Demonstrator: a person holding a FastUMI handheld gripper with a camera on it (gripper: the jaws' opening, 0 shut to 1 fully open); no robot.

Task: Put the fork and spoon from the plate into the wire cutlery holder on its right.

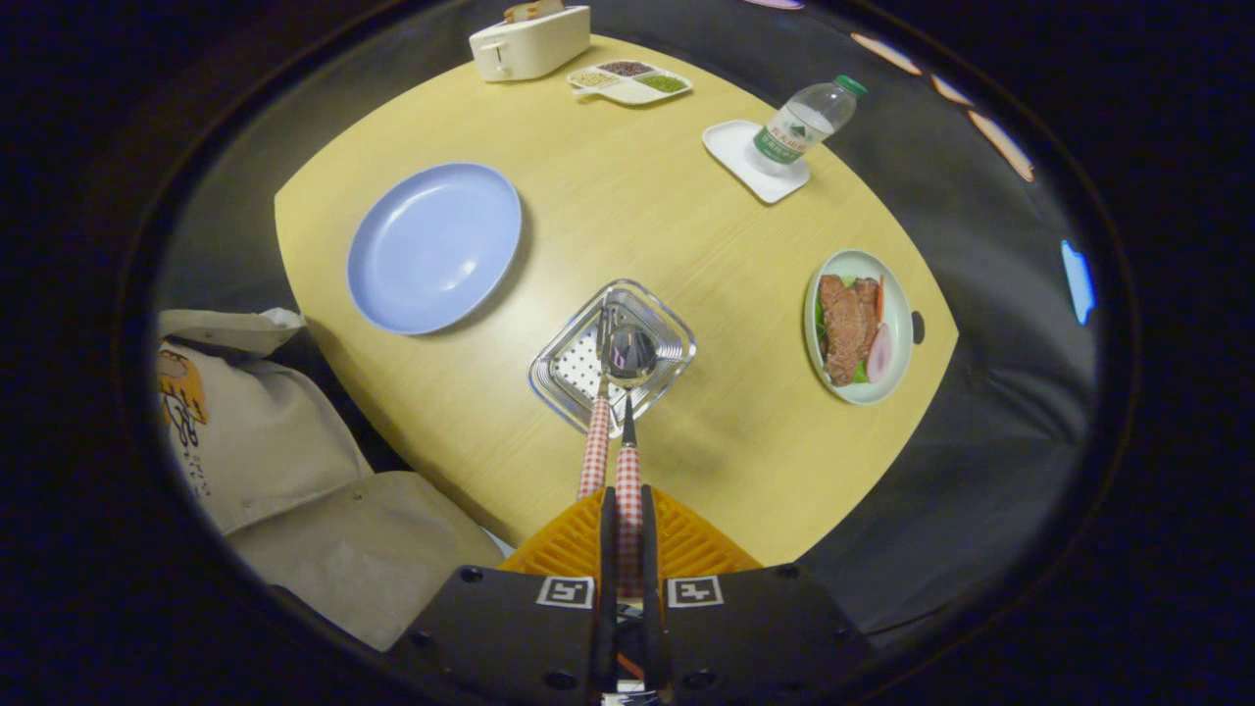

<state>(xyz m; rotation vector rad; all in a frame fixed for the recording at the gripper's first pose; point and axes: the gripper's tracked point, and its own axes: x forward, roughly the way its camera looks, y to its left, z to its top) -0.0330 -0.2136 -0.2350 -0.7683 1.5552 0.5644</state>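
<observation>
You've got the spoon [628, 431] pinched between your fingers [627, 529], bowl over the holder [613, 355].
Fork [595, 431] sits in it, plate [434, 247] left, bare bench [627, 216] around its rim.

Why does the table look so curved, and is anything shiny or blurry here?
Gripper view: the fisheye lens bows the table edges; the spoon bowl glints above the wire cutlery holder; the blue plate shows soft sheen; the hand-held gripper, shut on the spoon handle, looks slightly soft close up.
</observation>
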